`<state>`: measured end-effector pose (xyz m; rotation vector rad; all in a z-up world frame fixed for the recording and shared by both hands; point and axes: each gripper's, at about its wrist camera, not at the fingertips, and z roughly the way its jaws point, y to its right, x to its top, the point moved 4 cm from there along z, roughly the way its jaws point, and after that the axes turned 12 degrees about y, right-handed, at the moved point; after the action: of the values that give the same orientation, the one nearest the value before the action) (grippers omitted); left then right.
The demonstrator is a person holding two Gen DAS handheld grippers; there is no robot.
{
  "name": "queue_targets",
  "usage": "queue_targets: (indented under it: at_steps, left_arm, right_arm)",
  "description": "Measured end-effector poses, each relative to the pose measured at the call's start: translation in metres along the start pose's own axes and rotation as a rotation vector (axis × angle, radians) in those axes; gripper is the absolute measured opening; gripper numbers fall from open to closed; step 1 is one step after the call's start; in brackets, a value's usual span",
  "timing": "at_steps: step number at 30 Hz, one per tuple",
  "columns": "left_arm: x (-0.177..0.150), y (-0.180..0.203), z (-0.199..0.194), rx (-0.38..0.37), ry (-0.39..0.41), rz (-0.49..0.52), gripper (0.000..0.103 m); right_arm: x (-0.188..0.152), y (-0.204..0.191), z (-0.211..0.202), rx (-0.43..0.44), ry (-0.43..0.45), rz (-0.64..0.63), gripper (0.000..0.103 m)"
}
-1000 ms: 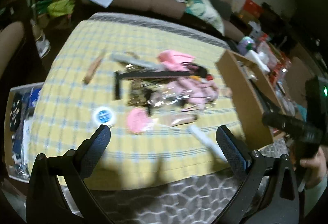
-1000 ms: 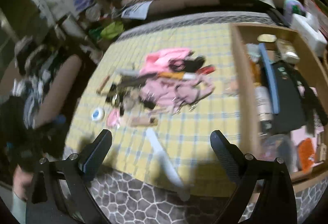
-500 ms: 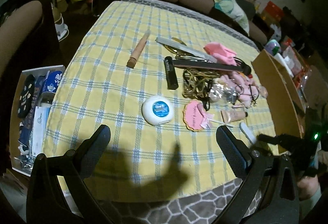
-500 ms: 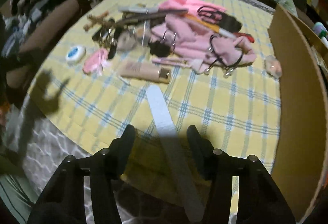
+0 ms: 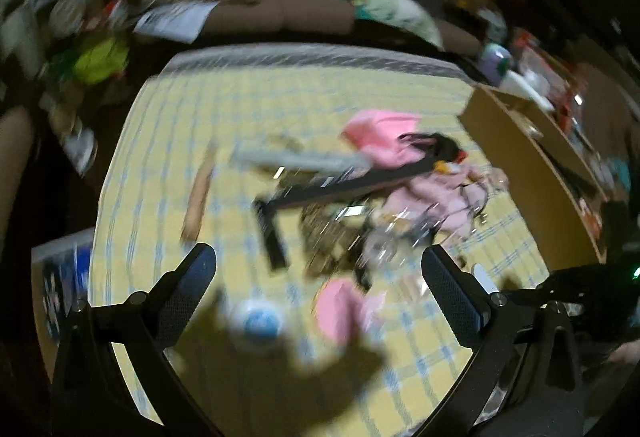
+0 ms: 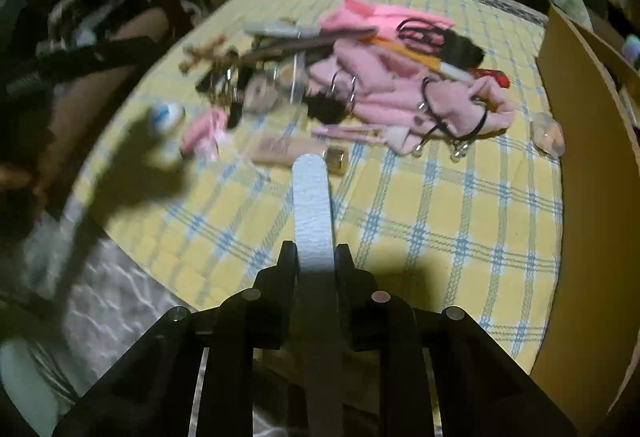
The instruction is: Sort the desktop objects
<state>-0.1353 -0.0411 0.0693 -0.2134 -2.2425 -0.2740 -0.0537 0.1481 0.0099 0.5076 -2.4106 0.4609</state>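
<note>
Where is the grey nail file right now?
In the right wrist view, the grey nail file sits clamped in the right gripper, its tip pointing at the beige tube on the checked cloth.

Dim room, one light from above, both fisheye views vignetted black at the corners.

Left wrist view: heavy motion blur, the whole clutter pile smeared; only the left hand-held gripper fingers stay sharp. Small specular streaks on the shiny bits mid-pile. Right wrist view is sharper at centre: the grey nail file and the yellow plaid cloth weave are crisp, while the left side is smeared. Hard dark shadows fall on the cloth: a gripper-shaped one at the near edge in the left view, another at left and a block under the right hand-held gripper in the right view. Cloth edges bow strongly toward the frame rim. The sofa and background are soft and underexposed.
</note>
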Motion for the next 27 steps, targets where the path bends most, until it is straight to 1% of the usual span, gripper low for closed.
queue_targets:
  at_steps: [2,4,5,6,7,9,10,13,15,17,19,20,21,22,23,24,25,27]
  left_arm:
    - [0.012,0.016,0.011,-0.021,-0.005,0.085,0.103]
    - [0.022,0.036,0.033,-0.036,-0.048,0.202,0.103]
    - [0.024,0.041,0.04,-0.035,-0.061,0.23,0.103]
    - [0.026,0.048,0.054,-0.04,-0.088,0.281,0.099]
    - [0.026,0.053,0.062,-0.036,-0.104,0.313,0.091]
    - [0.024,0.06,0.078,-0.03,-0.133,0.374,0.078]
    - [0.023,0.064,0.088,-0.031,-0.149,0.401,0.078]
    - [0.02,0.071,0.105,-0.029,-0.167,0.433,0.077]
    - [0.014,0.073,0.115,-0.044,-0.187,0.451,0.076]
    - [0.007,0.078,0.126,-0.032,-0.215,0.498,0.071]
    - [0.001,0.08,0.135,-0.025,-0.232,0.519,0.057]
    - [-0.001,0.08,0.137,-0.021,-0.235,0.524,0.054]
    - [-0.002,0.081,0.139,-0.016,-0.237,0.525,0.046]
    - [-0.002,0.081,0.141,-0.013,-0.232,0.517,0.038]
    - [0.0,0.082,0.141,-0.011,-0.224,0.508,0.032]
    - [0.002,0.081,0.138,-0.012,-0.208,0.49,0.021]
    - [0.004,0.081,0.136,-0.014,-0.199,0.475,0.017]
    - [0.009,0.079,0.13,-0.024,-0.182,0.443,0.017]
  right_arm:
    - [0.009,0.006,-0.01,0.033,0.037,0.06,0.02]
    - [0.018,0.011,-0.019,0.061,0.072,0.106,0.02]
    - [0.021,0.013,-0.023,0.068,0.085,0.119,0.02]
    - [0.024,0.015,-0.029,0.077,0.102,0.134,0.02]
    - [0.026,0.017,-0.034,0.087,0.117,0.148,0.02]
    - [0.033,0.02,-0.04,0.103,0.134,0.169,0.02]
    - [0.034,0.022,-0.044,0.115,0.141,0.183,0.02]
    - [0.037,0.025,-0.051,0.141,0.149,0.21,0.02]
    - [0.037,0.027,-0.055,0.148,0.15,0.214,0.02]
    - [0.037,0.03,-0.057,0.153,0.152,0.224,0.02]
    - [0.037,0.035,-0.057,0.162,0.151,0.242,0.02]
    - [0.037,0.036,-0.058,0.164,0.15,0.247,0.02]
    - [0.036,0.038,-0.059,0.165,0.15,0.249,0.02]
    - [0.036,0.038,-0.06,0.165,0.151,0.249,0.02]
    - [0.036,0.039,-0.061,0.166,0.153,0.251,0.02]
    - [0.036,0.04,-0.061,0.168,0.155,0.255,0.02]
    - [0.036,0.041,-0.062,0.17,0.156,0.258,0.02]
    - [0.037,0.042,-0.064,0.178,0.16,0.267,0.02]
